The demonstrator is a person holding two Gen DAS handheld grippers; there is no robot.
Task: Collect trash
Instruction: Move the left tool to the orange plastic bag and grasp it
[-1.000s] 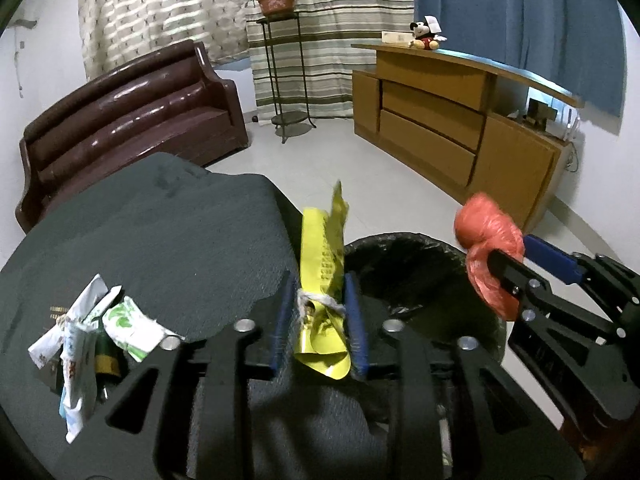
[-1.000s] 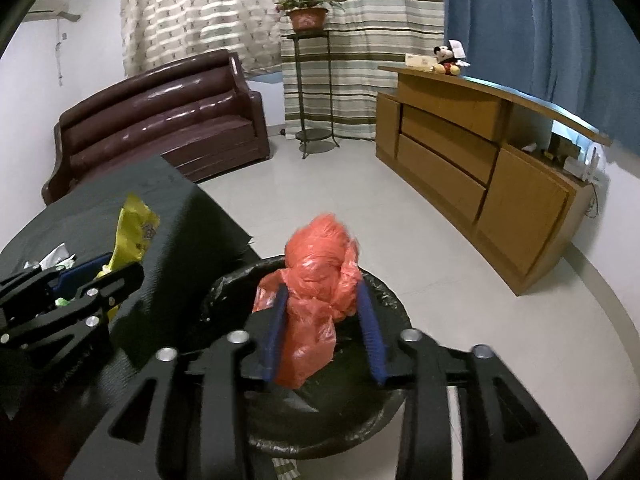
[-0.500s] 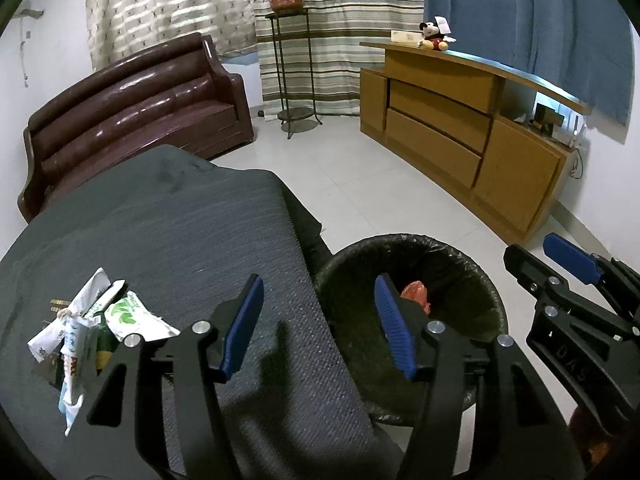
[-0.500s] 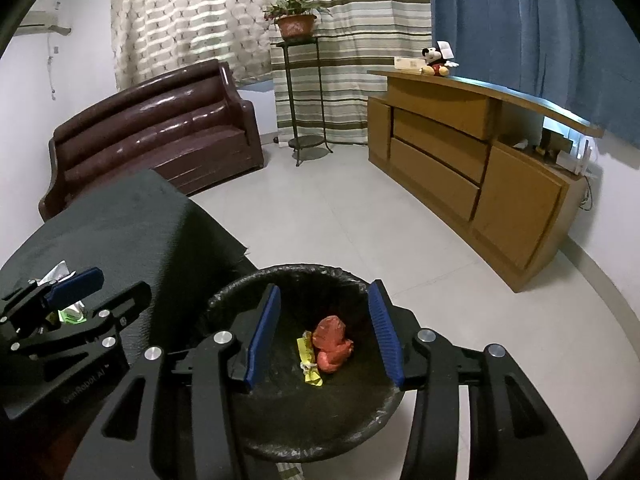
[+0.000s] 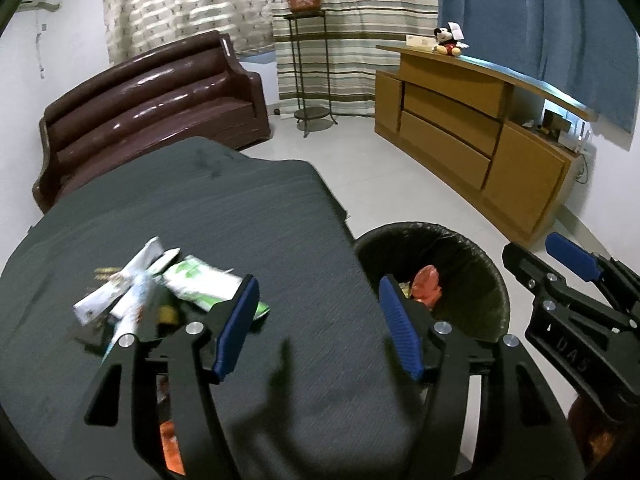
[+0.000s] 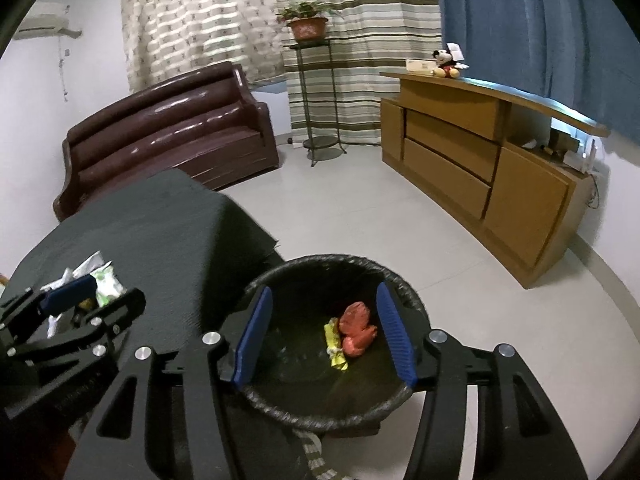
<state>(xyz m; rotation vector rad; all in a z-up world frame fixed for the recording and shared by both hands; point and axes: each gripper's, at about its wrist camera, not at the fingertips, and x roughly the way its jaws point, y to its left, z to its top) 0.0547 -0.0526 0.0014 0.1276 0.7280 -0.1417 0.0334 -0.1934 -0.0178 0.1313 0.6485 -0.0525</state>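
A black-lined bin (image 6: 320,268) (image 5: 472,236) stands on the floor beside the dark cloth-covered table (image 5: 200,216). A crumpled red bag (image 6: 357,328) (image 5: 427,283) and a yellow wrapper (image 6: 335,345) lie at its bottom. A pile of white and green wrappers (image 5: 160,284) (image 6: 105,282) lies on the table at the left. My left gripper (image 5: 318,326) is open and empty above the table's right part, right of the pile. My right gripper (image 6: 325,336) is open and empty above the bin; it also shows in the left wrist view (image 5: 552,264).
A brown leather sofa (image 5: 152,108) stands behind the table. A wooden sideboard (image 5: 472,132) with a plush toy (image 5: 448,42) runs along the right wall. A metal plant stand (image 5: 308,76) stands by the striped curtains. Pale tiled floor (image 6: 400,224) lies between them.
Both grippers opened and dropped the yellow wrapper and the red bag into the bin. The left gripper has since moved left over the table, toward the wrapper pile.
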